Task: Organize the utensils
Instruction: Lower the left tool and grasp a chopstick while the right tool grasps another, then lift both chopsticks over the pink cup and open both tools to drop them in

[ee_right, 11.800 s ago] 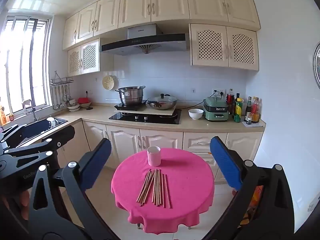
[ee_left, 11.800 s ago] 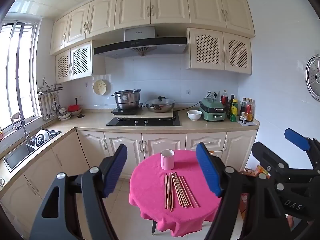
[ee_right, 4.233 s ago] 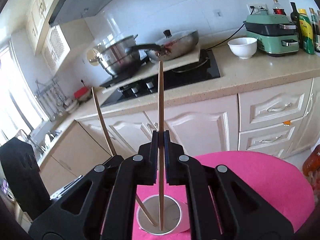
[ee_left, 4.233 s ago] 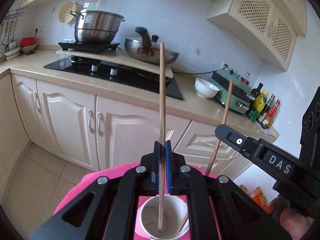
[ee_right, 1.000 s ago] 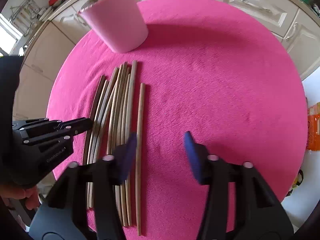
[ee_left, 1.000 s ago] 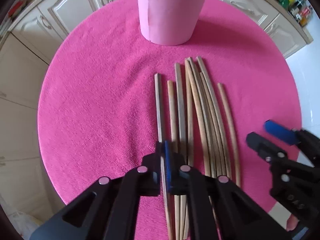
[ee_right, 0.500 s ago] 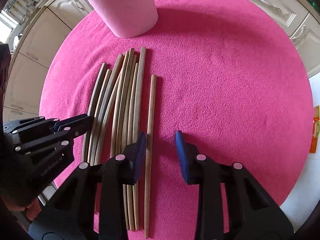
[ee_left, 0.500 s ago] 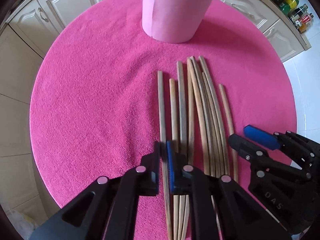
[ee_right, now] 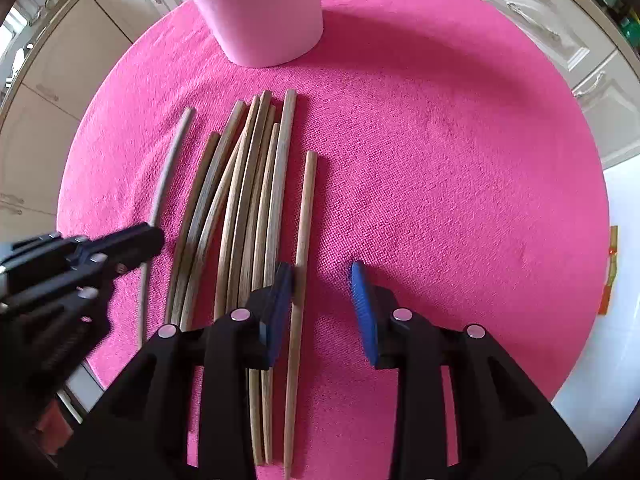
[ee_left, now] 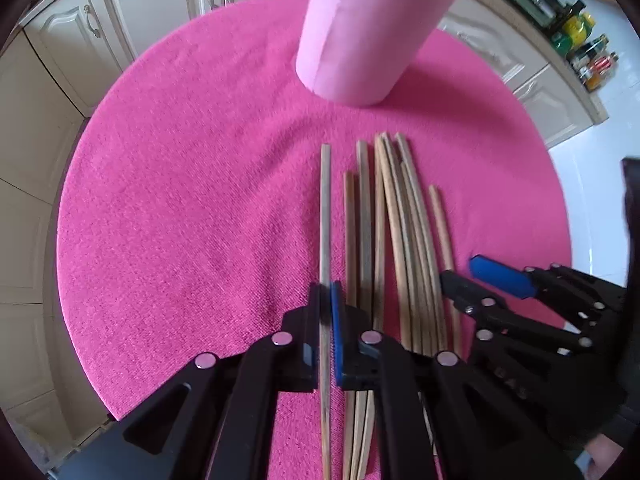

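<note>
- Your left claw is clamped on the leftmost chopstick, which lies apart from the bundle so the pads take one stick only.
- Your right claw stands partly open, its jaws having just been closing, astride the rightmost chopstick; one pad touches it, the other is clear.
- The remaining chopsticks lie side by side on the pink worktop, tips toward the pink cup, which already holds some chopsticks.
</note>
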### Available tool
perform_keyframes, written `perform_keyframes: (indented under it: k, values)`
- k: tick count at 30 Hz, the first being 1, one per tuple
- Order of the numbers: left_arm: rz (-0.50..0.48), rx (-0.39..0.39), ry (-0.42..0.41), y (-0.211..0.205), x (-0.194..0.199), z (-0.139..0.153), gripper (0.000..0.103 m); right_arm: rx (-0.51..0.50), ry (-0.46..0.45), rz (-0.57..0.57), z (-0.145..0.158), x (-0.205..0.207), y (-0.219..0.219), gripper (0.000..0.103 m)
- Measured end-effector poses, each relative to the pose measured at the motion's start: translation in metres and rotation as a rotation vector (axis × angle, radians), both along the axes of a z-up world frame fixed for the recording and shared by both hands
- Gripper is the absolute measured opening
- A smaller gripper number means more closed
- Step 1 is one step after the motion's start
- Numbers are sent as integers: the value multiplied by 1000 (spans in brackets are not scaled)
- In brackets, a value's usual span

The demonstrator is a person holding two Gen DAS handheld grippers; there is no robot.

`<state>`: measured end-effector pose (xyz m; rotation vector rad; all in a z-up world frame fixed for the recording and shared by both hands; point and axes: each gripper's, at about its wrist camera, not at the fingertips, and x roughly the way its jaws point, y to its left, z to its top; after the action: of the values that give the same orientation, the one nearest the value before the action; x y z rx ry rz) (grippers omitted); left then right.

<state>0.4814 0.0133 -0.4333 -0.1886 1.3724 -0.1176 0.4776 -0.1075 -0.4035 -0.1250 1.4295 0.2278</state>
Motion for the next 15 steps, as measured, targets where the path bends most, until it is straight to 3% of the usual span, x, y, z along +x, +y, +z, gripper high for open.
perform_keyframes:
  k: [2, 4, 15]
  values:
    - [9, -7, -17, 5, -2, 6, 5, -9, -5, 1, -1, -2, -1, 23]
    - [21, -25, -44, 11, -7, 14, 5, 1, -6, -10, 0, -2, -7, 10]
    - [24, -29, -127, 22, -14, 46, 5, 33, -82, -44, 23, -14, -35, 6]
